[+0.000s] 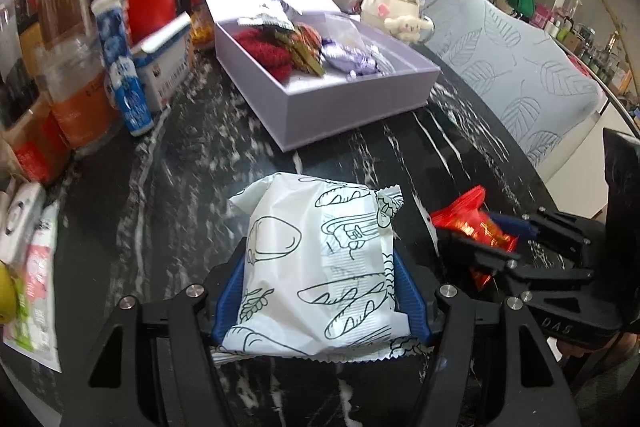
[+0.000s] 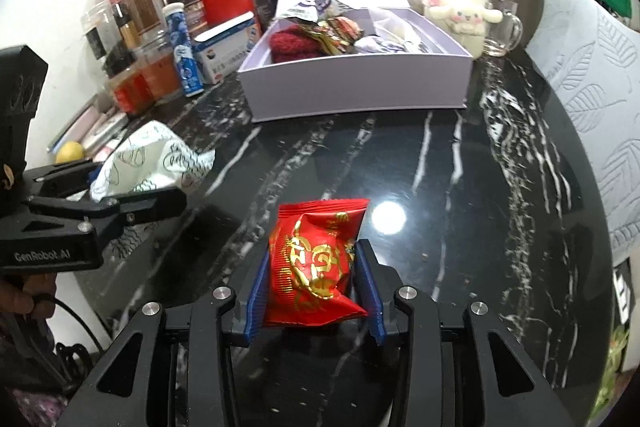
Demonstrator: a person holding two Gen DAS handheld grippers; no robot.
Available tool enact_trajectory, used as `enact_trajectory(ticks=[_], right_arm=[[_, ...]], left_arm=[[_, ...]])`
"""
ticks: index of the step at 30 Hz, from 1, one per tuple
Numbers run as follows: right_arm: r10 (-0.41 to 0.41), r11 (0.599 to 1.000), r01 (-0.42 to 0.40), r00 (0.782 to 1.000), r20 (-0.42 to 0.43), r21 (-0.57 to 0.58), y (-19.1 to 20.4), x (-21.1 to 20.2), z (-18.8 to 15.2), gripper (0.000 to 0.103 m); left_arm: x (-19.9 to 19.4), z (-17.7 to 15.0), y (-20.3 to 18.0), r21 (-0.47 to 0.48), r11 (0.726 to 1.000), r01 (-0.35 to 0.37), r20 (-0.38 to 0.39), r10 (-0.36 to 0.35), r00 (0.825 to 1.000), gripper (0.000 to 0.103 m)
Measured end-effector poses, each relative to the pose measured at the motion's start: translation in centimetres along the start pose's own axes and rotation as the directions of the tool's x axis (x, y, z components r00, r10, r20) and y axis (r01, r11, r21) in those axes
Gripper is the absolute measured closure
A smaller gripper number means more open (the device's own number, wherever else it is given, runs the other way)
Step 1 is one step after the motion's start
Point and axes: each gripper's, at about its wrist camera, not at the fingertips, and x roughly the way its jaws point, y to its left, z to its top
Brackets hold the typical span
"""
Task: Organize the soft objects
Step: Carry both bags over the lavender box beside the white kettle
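Observation:
My left gripper [image 1: 320, 267] is shut on a white bread packet with black line drawings [image 1: 316, 267], held above the black marble table [image 1: 192, 167]. It also shows in the right wrist view [image 2: 152, 159]. My right gripper [image 2: 312, 267] is shut on a red snack packet with gold print [image 2: 316, 259], seen in the left wrist view [image 1: 476, 227] too. An open lilac box [image 1: 344, 95], [image 2: 356, 83] stands ahead of both grippers. It holds a red knitted item [image 1: 260, 47], silver-purple wrappers [image 1: 344, 57] and other packets.
Jars, a red canister [image 1: 152, 3] and a blue tube [image 1: 120, 67] line the left wall side. A white plush-decorated pot [image 1: 396, 3] and a glass mug [image 2: 500, 27] stand beyond the box. A leaf-patterned chair [image 1: 520, 67] is at the right. A lemon [image 2: 70, 151] lies at the left.

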Motion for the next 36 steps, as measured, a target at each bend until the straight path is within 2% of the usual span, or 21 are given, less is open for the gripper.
enact_trajectory(ticks=[10, 18, 28, 36], right_arm=[[0.034, 0.998, -0.031, 0.998, 0.056, -0.049, 1.6, -1.2, 2.5, 0.063], [0.018, 0.996, -0.007, 0.993, 0.116, -0.093, 1.7, -3.1, 5.3, 0.063], [0.015, 0.994, 0.005, 0.984, 0.179, -0.11, 1.2, -5.4, 8.9, 0.063], [0.023, 0.99, 0.011, 0.969, 0.244, -0.14, 0.6, -6.9, 12.4, 0.063]], left_arm=[[-2.1, 2.4, 0.7, 0.003, 1.0, -0.028, 0.072, 0.027, 0.997, 0.038], [-3.9, 5.0, 0.6, 0.018, 0.999, -0.039, 0.149, 0.036, 0.988, 0.038], [-6.0, 8.8, -0.2, 0.063, 0.997, -0.036, 0.258, 0.018, 0.966, 0.038], [-6.3, 12.4, -0.1, 0.066, 0.997, -0.028, 0.314, 0.005, 0.949, 0.038]])
